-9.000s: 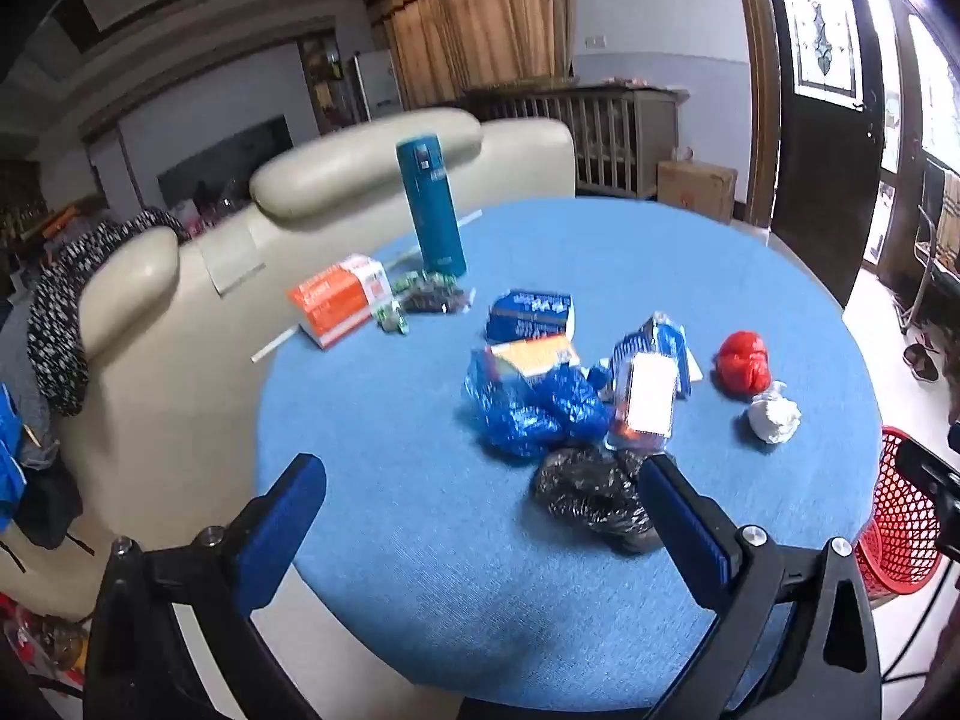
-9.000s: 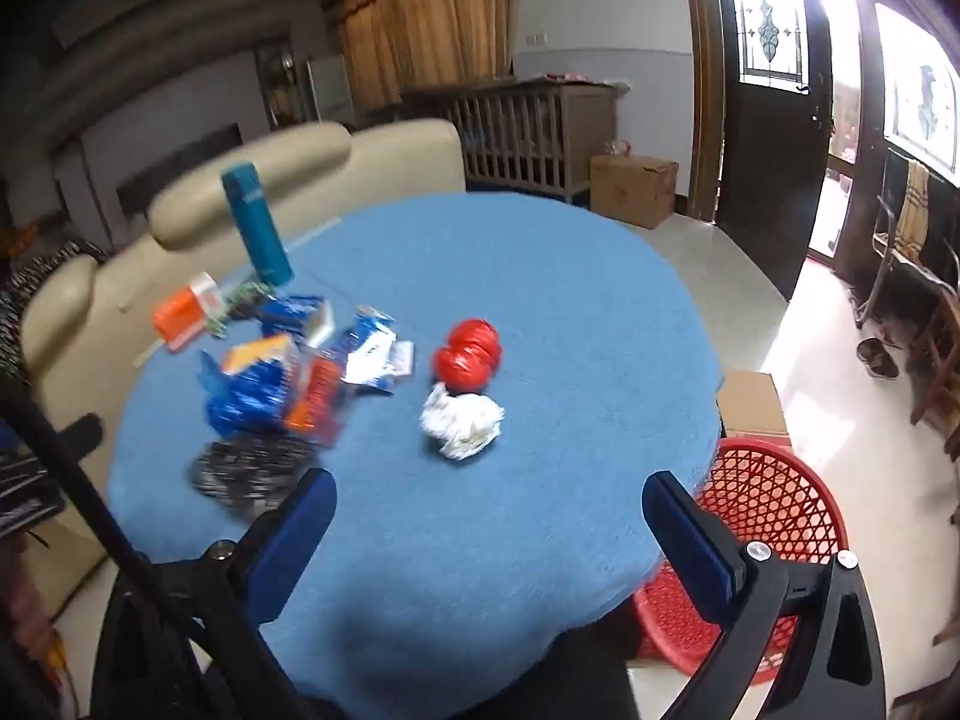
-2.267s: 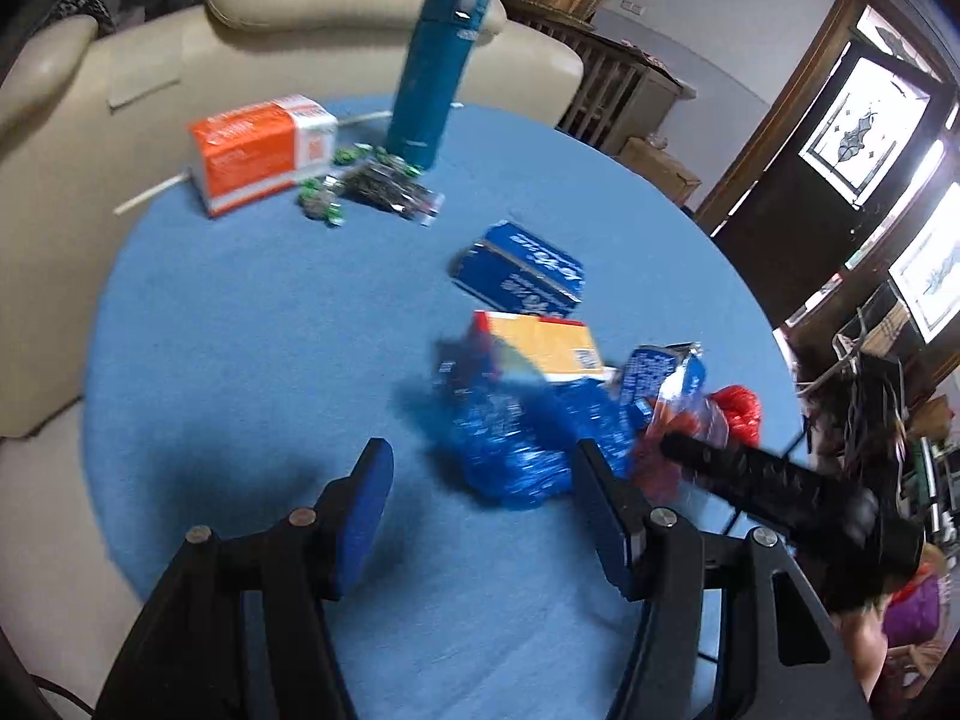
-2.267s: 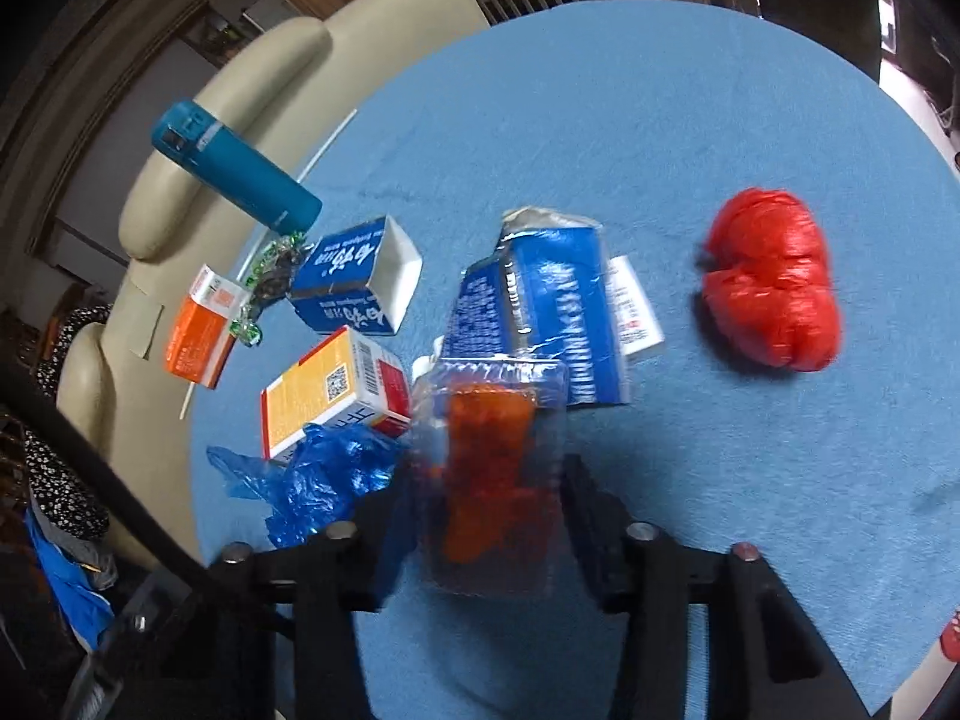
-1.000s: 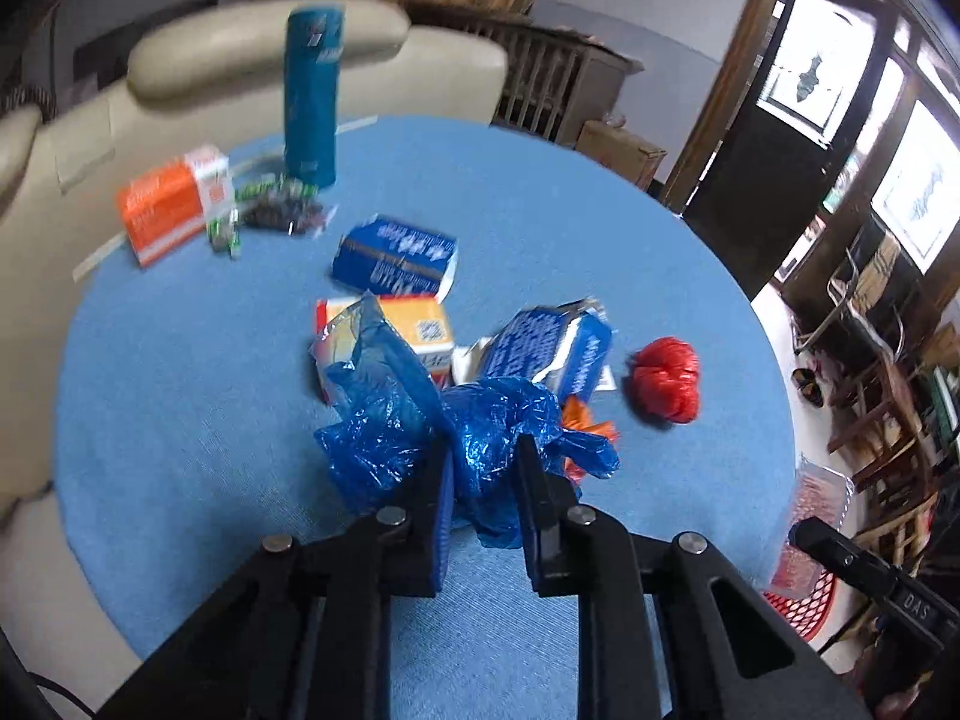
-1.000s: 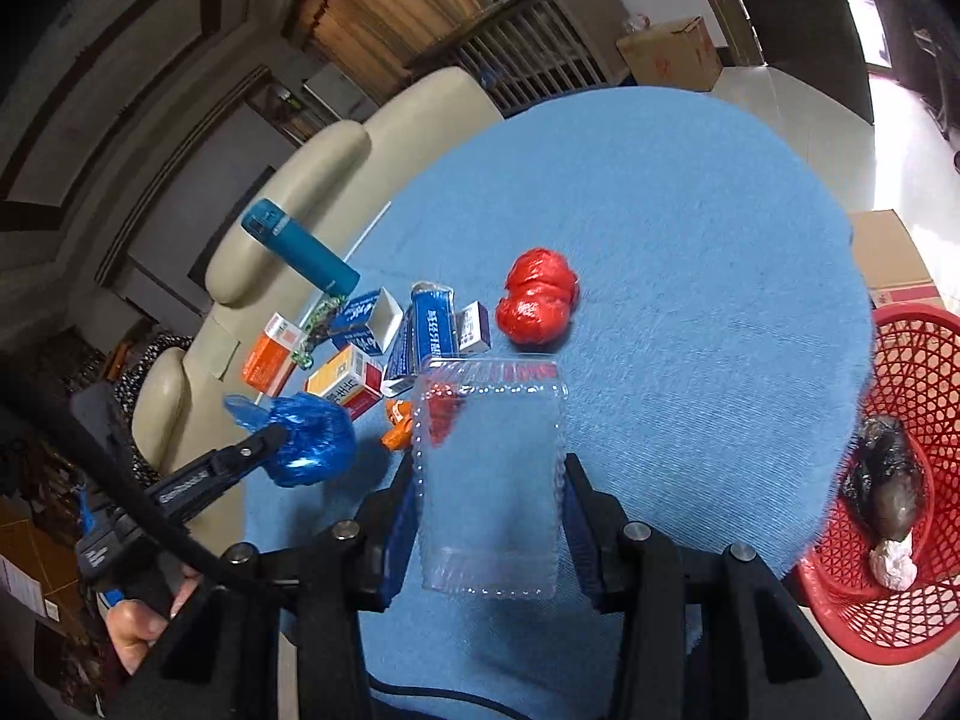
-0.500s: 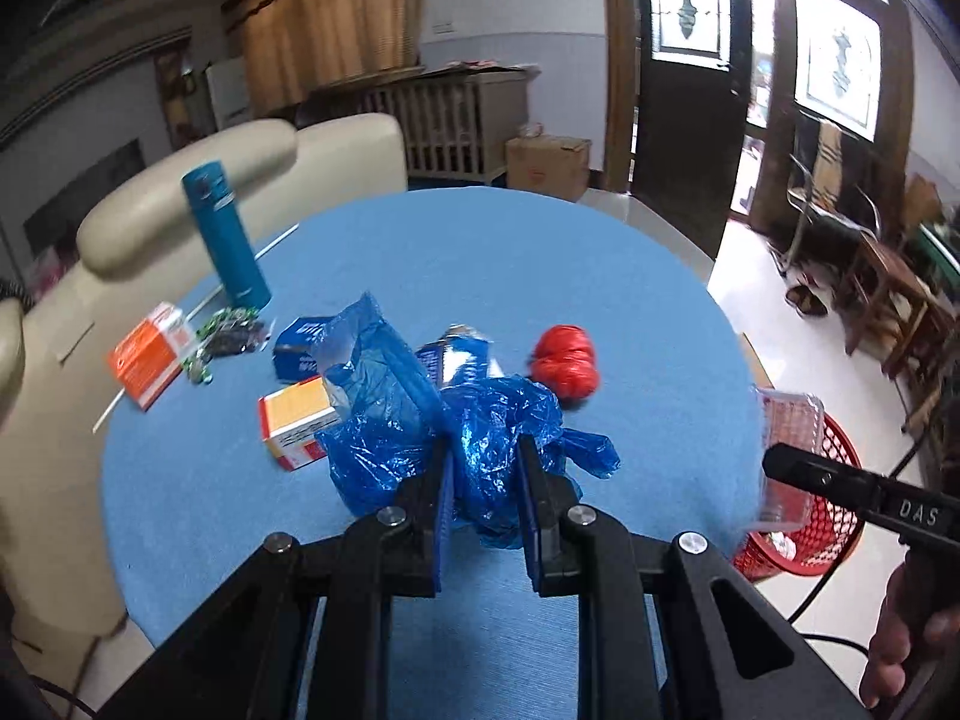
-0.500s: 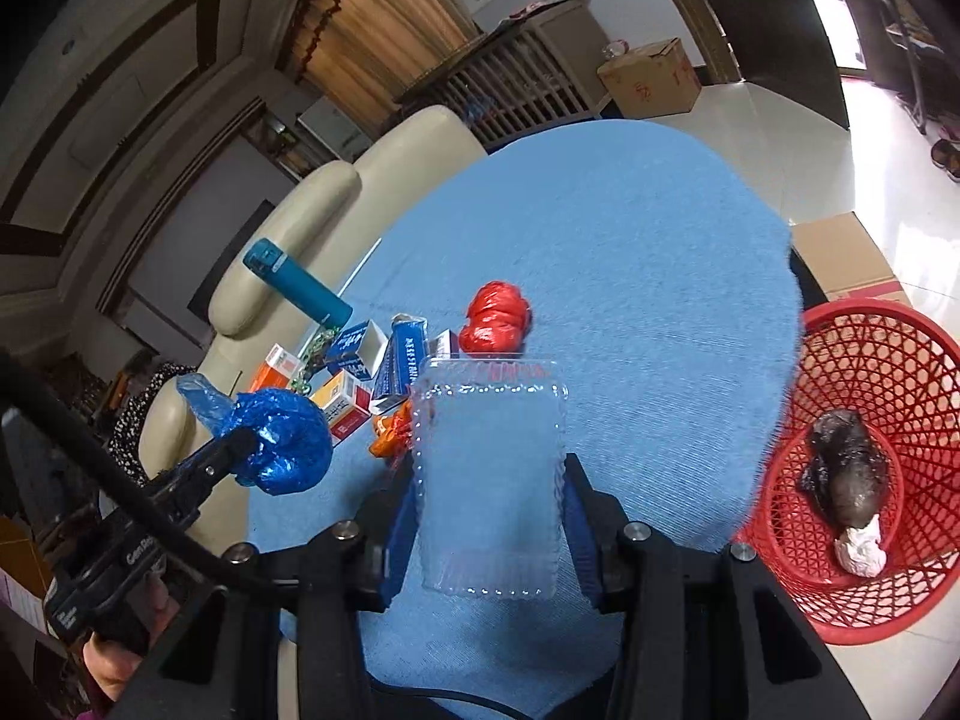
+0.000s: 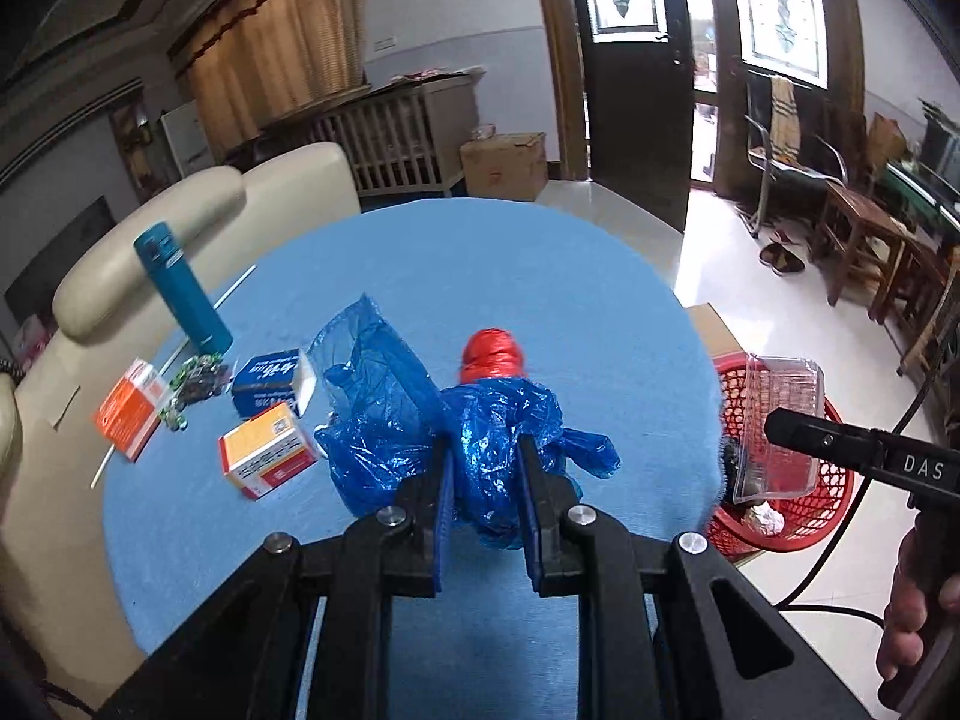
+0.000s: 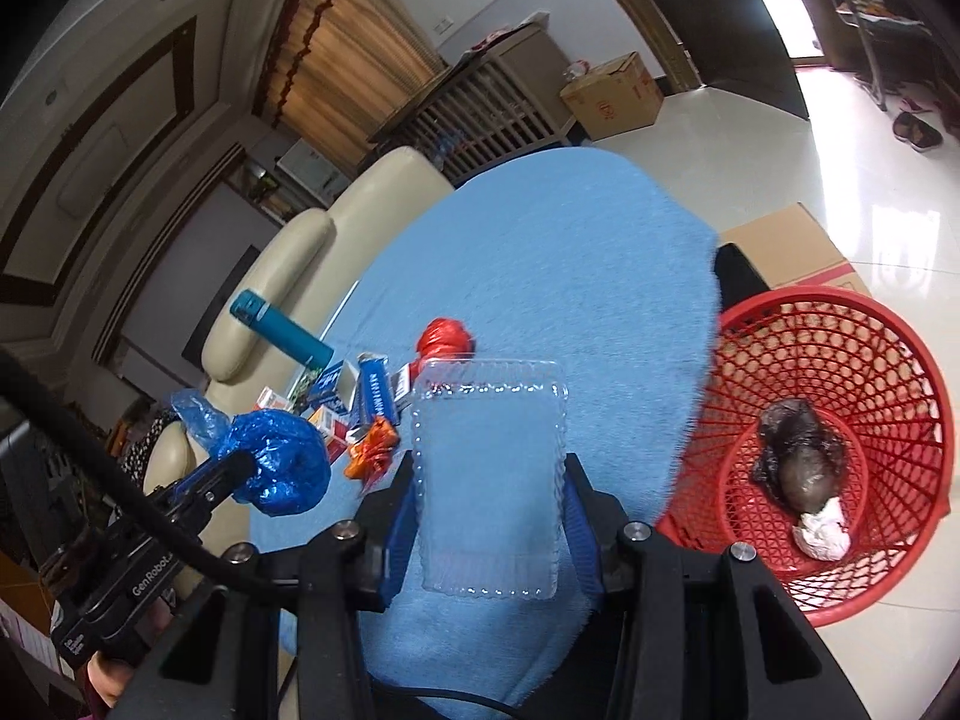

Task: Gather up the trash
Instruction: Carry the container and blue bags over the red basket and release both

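My left gripper (image 9: 483, 468) is shut on a crumpled blue plastic bag (image 9: 498, 426) and holds it above the round blue table (image 9: 540, 276). It also shows in the right wrist view (image 10: 279, 462). My right gripper (image 10: 489, 480) is shut on a clear plastic clamshell tray (image 10: 489, 480) above the table's right edge. In the left wrist view the tray (image 9: 780, 420) hangs over the red mesh basket (image 9: 834, 492). The basket (image 10: 840, 360) holds a black bag (image 10: 798, 462) and a white wad (image 10: 822, 534). A red bag ball (image 9: 492, 354) lies on the table.
A teal flask (image 9: 180, 288), an orange box (image 9: 129, 408), a blue carton (image 9: 267, 378), a yellow-red box (image 9: 267, 450) and green-wrapped bits (image 9: 195, 381) lie at the table's left. An orange wrapper (image 10: 372, 450) lies by the cartons. A cream sofa (image 9: 180, 210) stands behind. A cardboard box (image 10: 786, 252) sits by the basket.
Both grippers have swung right with their loads. The clear tray is now over the red basket, and the blue bag has moved nearer the table's right side.
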`<control>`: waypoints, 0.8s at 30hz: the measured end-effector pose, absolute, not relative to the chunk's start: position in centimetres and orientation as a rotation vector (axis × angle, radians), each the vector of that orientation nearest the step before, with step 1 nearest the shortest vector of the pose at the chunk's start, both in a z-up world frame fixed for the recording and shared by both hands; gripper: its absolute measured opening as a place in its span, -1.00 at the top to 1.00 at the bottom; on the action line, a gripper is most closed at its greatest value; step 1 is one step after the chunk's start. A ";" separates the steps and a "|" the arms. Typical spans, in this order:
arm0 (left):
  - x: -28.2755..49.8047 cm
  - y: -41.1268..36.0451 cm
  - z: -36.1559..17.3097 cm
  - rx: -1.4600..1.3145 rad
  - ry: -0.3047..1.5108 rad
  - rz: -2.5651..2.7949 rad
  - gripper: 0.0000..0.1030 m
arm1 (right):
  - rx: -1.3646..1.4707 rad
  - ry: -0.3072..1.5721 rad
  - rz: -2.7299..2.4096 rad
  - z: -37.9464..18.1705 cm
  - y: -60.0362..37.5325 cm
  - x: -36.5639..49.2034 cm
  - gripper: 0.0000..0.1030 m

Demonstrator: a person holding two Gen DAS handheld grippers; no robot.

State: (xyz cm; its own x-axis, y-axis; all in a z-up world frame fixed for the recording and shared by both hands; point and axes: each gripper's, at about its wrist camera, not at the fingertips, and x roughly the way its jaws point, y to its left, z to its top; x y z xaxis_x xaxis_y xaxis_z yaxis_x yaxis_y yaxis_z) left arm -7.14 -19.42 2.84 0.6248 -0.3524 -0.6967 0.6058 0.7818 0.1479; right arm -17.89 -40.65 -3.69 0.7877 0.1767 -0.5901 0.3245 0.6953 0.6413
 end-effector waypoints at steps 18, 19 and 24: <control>-10.0 -23.8 2.1 0.483 0.689 -0.667 0.60 | 0.889 0.618 -0.205 -4.8 -44.8 -23.6 0.09; -10.1 -24.1 2.1 0.484 0.691 -0.675 0.60 | 0.895 0.616 -0.211 -4.9 -45.1 -23.8 0.09; -10.8 -25.5 1.9 0.489 0.700 -0.744 0.60 | 0.914 0.599 -0.230 -5.2 -45.9 -24.9 0.09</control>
